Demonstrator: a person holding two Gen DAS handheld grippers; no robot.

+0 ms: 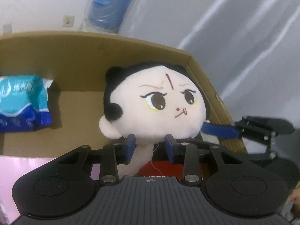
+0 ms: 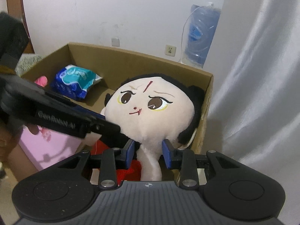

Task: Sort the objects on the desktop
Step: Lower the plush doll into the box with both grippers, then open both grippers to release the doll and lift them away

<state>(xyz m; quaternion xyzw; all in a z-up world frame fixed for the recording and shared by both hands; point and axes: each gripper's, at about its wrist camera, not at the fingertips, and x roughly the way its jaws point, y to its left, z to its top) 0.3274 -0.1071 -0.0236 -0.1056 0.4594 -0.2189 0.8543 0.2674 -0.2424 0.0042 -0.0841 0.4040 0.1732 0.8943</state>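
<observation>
A plush doll [image 1: 155,105] with a pale face, black hair and red clothes hangs over the open cardboard box [image 1: 75,56]. My left gripper [image 1: 151,147] is shut on one pale limb of the doll. My right gripper [image 2: 148,152] is shut on another pale limb of the same doll [image 2: 150,108]. Each gripper shows in the other's view: the right one reaches in from the right in the left wrist view [image 1: 221,129], the left one from the left in the right wrist view [image 2: 105,121]. The doll's body is mostly hidden behind the grippers.
A blue and teal tissue pack [image 1: 22,103] lies in the box; it also shows in the right wrist view [image 2: 76,82] beside a small pink thing [image 2: 42,80]. A pink surface [image 2: 46,150] lies left of the box [image 2: 131,63]. A blue water bottle [image 2: 202,33] stands by the wall.
</observation>
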